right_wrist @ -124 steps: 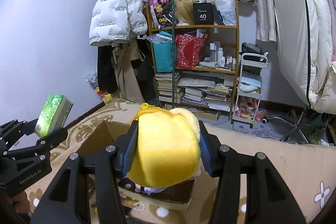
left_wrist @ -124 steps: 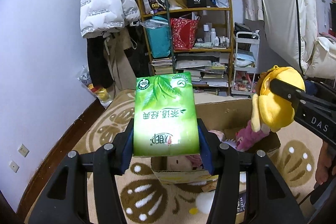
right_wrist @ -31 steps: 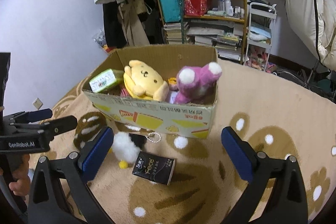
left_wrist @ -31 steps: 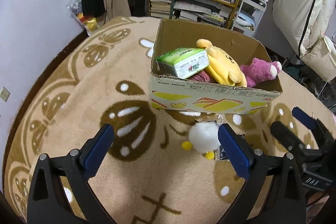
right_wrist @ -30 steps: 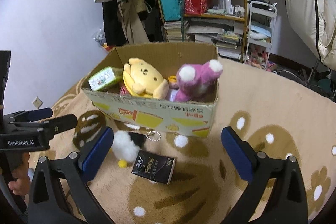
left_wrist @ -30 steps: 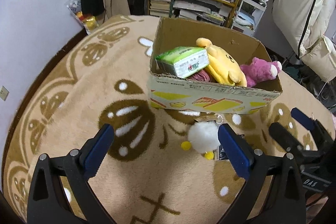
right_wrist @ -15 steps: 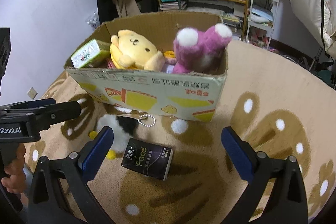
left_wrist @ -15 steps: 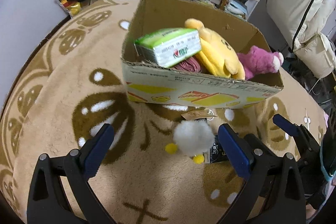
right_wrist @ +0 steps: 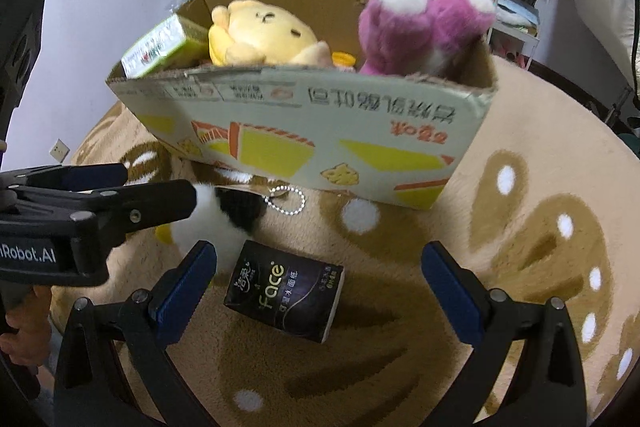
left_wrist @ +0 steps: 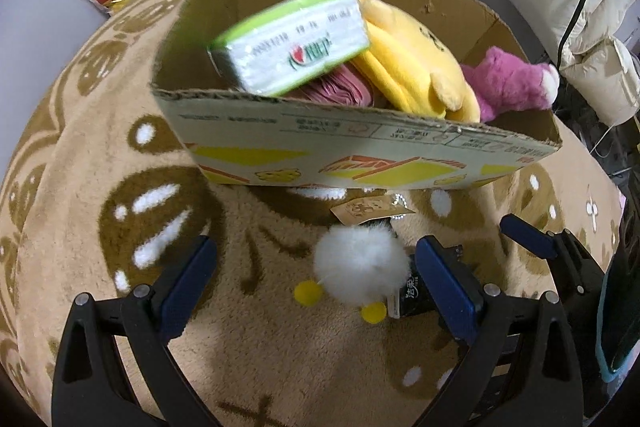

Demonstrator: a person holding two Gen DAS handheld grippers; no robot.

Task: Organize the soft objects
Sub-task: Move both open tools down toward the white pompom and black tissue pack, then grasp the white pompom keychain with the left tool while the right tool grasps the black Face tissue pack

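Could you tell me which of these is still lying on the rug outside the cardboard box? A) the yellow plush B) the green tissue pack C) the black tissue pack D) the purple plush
C: the black tissue pack lies on the rug in front of the cardboard box, between the open jaws of the right gripper.

We see a tan rug [right_wrist: 520, 267] with brown, white-dotted shapes; a black tissue pack [right_wrist: 285, 297]; yellow [right_wrist: 260, 33] and purple [right_wrist: 416, 27] plush toys; a green tissue pack [left_wrist: 292, 45].

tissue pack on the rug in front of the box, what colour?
Black tissue pack with pale lettering; right wrist view shows it best.
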